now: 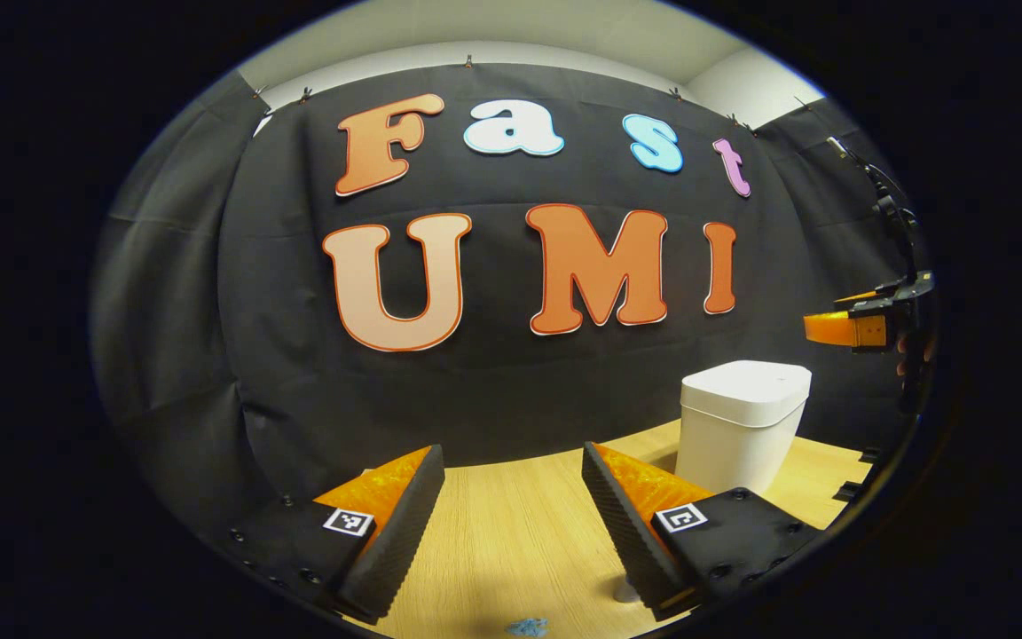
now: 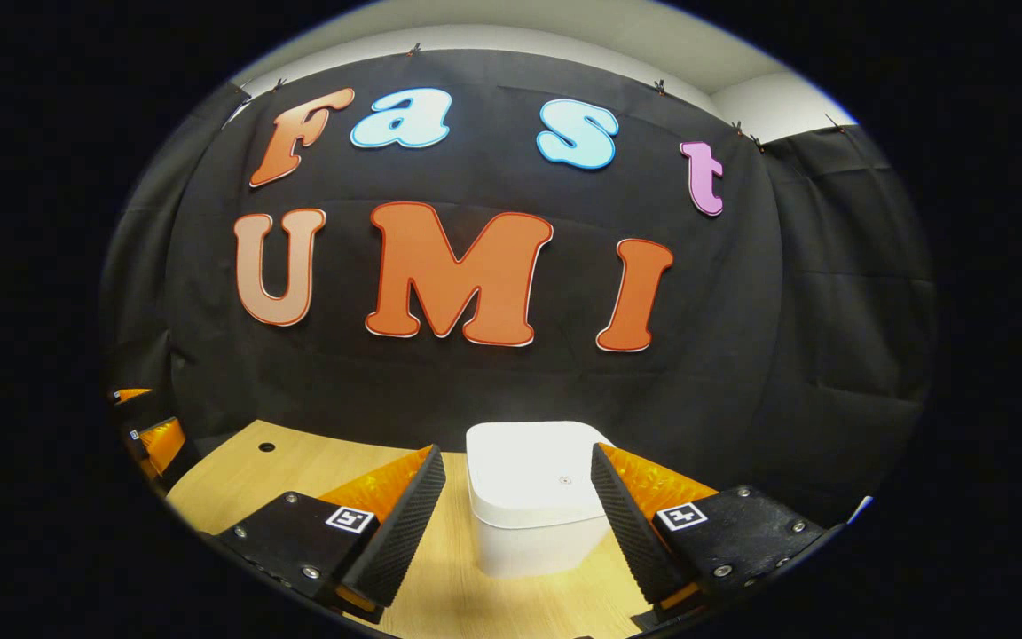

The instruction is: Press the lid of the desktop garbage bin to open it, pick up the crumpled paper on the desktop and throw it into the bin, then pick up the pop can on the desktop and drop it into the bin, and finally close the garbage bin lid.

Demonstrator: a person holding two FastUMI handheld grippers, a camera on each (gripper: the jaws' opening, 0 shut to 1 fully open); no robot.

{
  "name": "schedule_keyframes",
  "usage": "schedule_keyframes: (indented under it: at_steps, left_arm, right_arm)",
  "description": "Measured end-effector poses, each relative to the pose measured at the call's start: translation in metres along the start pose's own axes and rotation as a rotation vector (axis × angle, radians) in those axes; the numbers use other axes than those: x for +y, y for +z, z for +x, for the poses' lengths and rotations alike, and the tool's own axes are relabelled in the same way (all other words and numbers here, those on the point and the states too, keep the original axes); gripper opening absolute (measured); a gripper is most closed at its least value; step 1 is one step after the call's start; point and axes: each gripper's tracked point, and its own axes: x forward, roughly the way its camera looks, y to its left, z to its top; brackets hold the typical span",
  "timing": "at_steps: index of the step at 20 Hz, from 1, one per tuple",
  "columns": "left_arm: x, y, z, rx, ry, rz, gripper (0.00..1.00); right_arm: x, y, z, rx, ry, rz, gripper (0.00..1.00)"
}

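Left tongs (image 1: 511, 515) agape; right tongs (image 2: 515, 519) agape.

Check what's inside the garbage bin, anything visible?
Nothing visible: the white garbage bin sits on the wooden desktop with its lid shut, so the inside is covered. Right gripper is open in front of it.

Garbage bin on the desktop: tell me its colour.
The garbage bin is plain white, lid and body alike; the right gripper view shows it best.

Dim booth, soft overhead light, sharp focus centrally, strong fisheye bending toward the edges.
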Motion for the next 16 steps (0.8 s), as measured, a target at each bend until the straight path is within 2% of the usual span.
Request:
schedule_keyframes:
  at_steps: [3,7,11,13,14,16]
  left_arm:
    - [0.007,-0.002,0.001,0.001,0.033,-0.012,0.99]
    - [0.011,-0.009,0.002,0.025,0.101,-0.02,0.99]
    - [0.012,-0.011,0.003,0.037,0.151,-0.011,0.99]
    - [0.013,-0.011,0.004,0.043,0.17,-0.003,0.99]
    - [0.013,-0.011,0.005,0.047,0.176,-0.001,1.0]
    - [0.011,-0.014,0.007,0.058,0.184,0.0,0.99]
  right_arm:
    - [-0.01,0.004,0.011,0.012,-0.006,0.002,0.99]
    - [-0.024,-0.001,0.037,0.06,0.004,0.011,0.93]
    - [-0.037,-0.006,0.061,0.123,0.034,0.044,0.76]
    - [-0.044,-0.011,0.071,0.159,0.037,0.053,0.63]
    - [-0.048,-0.012,0.077,0.168,0.033,0.056,0.53]
    - [-0.046,-0.017,0.084,0.199,0.062,0.06,0.42]
